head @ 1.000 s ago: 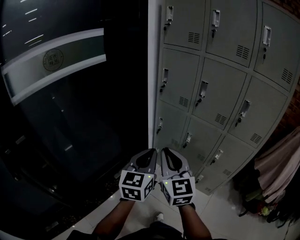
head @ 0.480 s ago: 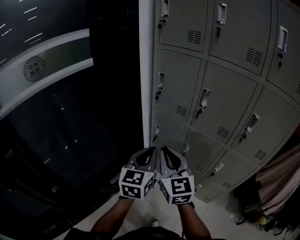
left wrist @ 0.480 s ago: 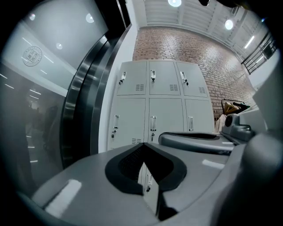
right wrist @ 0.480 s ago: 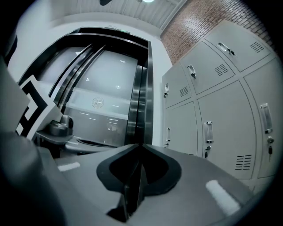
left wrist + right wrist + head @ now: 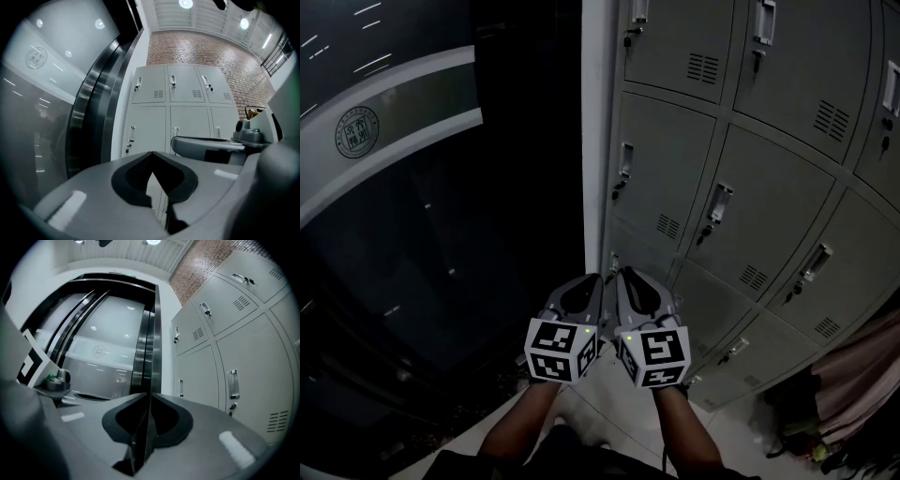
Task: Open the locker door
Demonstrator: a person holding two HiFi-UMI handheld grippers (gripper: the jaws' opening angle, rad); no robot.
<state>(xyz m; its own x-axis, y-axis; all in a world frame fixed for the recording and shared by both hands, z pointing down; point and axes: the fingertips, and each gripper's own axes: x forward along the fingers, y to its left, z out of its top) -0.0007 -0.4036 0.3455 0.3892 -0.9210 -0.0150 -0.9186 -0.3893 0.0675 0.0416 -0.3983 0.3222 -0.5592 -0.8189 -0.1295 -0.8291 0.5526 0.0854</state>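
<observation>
A bank of grey metal lockers (image 5: 741, 187) fills the right of the head view, every door shut, each with a small handle and lock such as one on the left column (image 5: 624, 161) and one beside it (image 5: 719, 202). My left gripper (image 5: 592, 279) and right gripper (image 5: 622, 275) are held side by side low in the middle, short of the lockers and touching nothing. Both are shut and hold nothing. In the left gripper view the jaws (image 5: 152, 157) meet at their tips before the lockers (image 5: 171, 108). The right gripper (image 5: 150, 397) points at the locker bank's left edge (image 5: 211, 362).
A dark curved glass wall with a white band and round emblem (image 5: 356, 131) stands at the left. A white post (image 5: 595, 141) separates it from the lockers. Pink cloth and bags (image 5: 862, 366) lie at the bottom right on the tiled floor (image 5: 609, 412). A brick wall (image 5: 197, 47) rises behind the lockers.
The lockers have grown larger and slid down and right in the head view as the person nears them. Both grippers stay shut and together, drifting slightly up and left.
</observation>
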